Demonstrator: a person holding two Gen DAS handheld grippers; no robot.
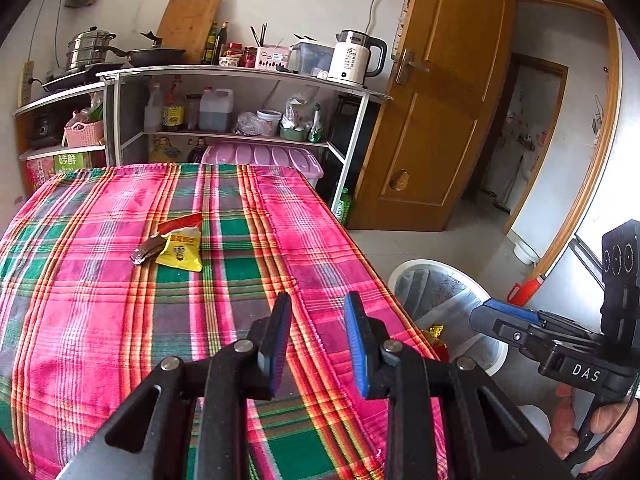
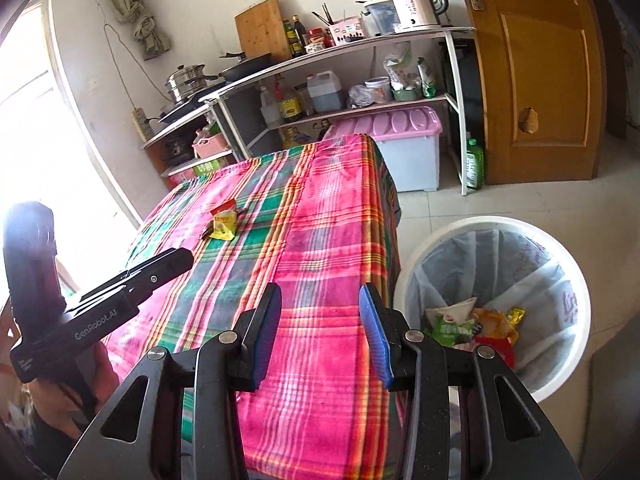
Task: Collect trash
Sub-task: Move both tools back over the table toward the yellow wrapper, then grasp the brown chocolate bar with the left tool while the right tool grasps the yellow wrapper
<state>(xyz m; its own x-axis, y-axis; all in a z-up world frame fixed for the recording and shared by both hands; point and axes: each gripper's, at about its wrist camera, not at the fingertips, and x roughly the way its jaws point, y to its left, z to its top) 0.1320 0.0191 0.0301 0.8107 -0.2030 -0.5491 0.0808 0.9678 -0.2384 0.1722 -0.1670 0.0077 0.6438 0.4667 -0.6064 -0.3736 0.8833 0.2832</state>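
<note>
Both empty and parted, the left tongs (image 1: 318, 330) and right tongs (image 2: 320, 324) hover over the plaid-covered desk (image 1: 100, 312), the yellow snack wrapper (image 1: 180, 250) lying ahead and leftward, nearer the left hand, long axis pointing away, the white bin (image 2: 496, 308) rightward.

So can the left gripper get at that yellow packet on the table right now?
Probably yes. The left gripper is open and empty, and only bare plaid tablecloth lies between it and the yellow packet. Nothing blocks the way.
</note>
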